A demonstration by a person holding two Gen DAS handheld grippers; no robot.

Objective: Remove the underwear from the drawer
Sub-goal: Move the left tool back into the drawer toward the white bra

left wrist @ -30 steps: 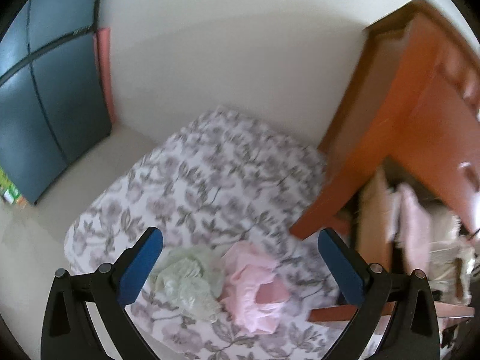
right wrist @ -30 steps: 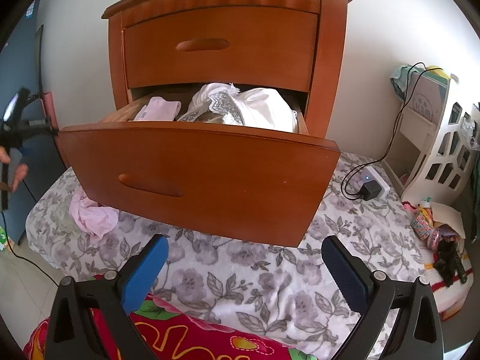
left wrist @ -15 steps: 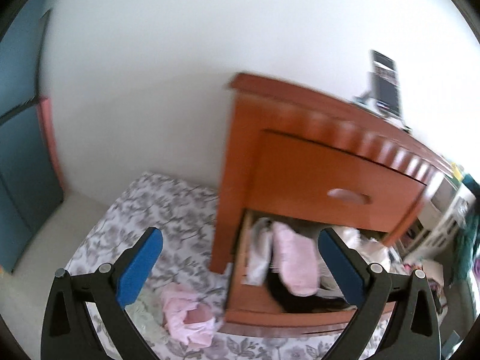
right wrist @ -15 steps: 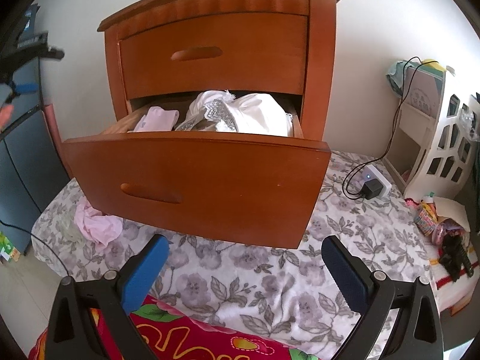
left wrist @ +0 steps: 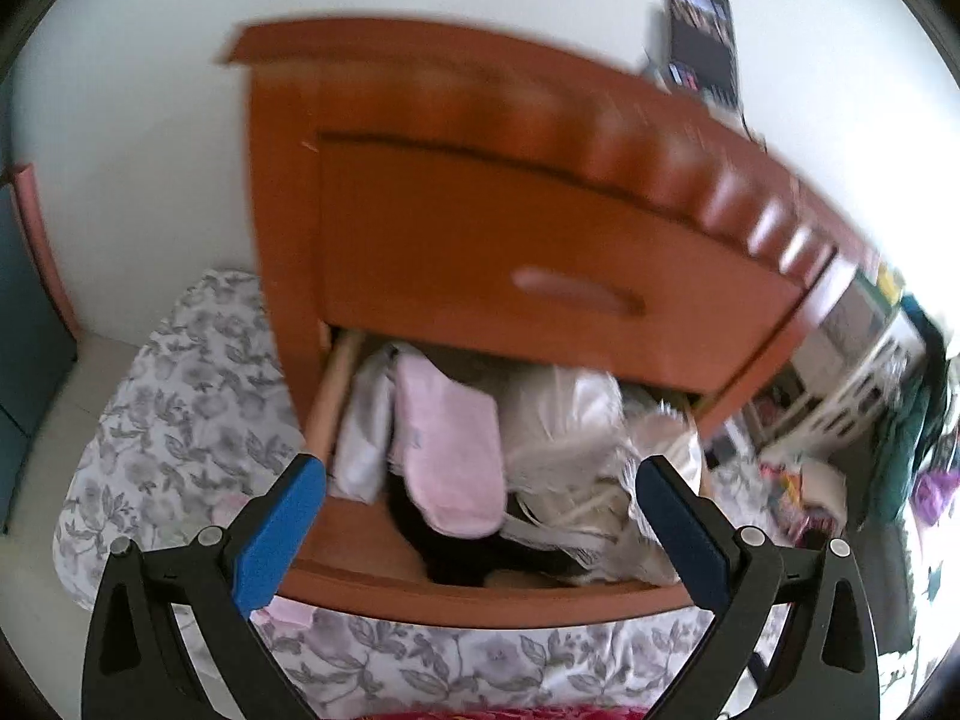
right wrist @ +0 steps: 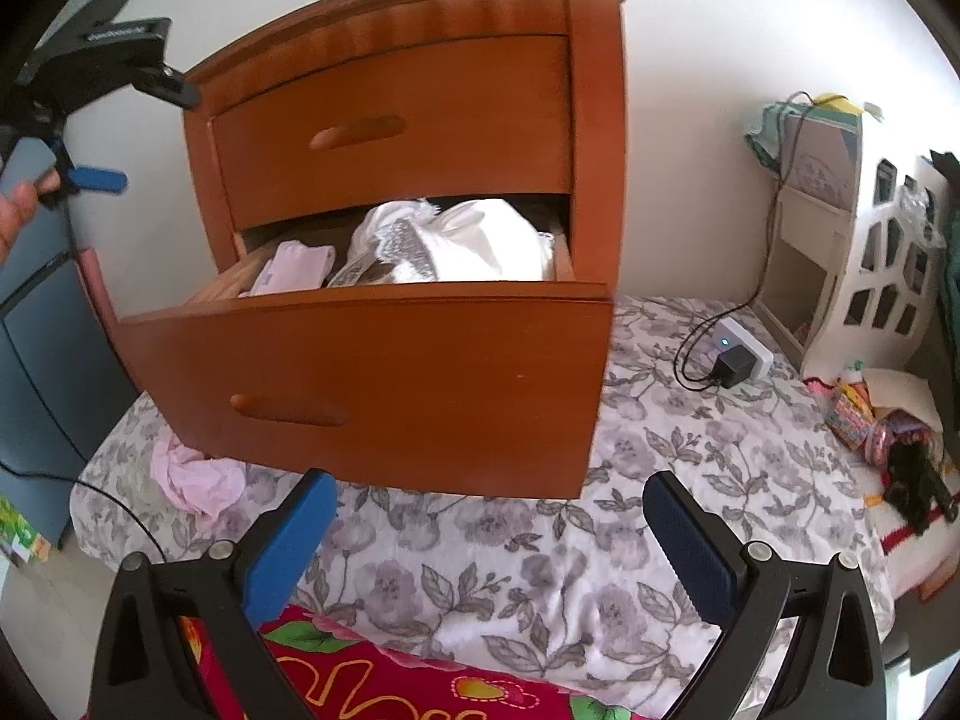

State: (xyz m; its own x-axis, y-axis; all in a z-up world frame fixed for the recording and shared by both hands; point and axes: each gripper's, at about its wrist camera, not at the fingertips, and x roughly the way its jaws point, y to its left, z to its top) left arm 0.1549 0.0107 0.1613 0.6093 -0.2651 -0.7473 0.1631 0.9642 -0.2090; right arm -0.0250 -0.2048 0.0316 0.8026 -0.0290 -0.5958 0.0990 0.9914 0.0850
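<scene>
Underwear [left wrist: 447, 450] in open drawer [right wrist: 384, 384] now coming under left gripper [left wrist: 480, 516], swinging back from the bed drop; both jaws released, right gripper [right wrist: 489, 540] idling

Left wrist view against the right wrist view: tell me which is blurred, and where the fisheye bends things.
Left wrist view: motion-smeared, the nightstand top streaked, the pink underwear in the open drawer soft; left gripper crisp. Right wrist view: sharp; nightstand edges bow outward, black corners; right gripper crisp, evenly lit.
</scene>
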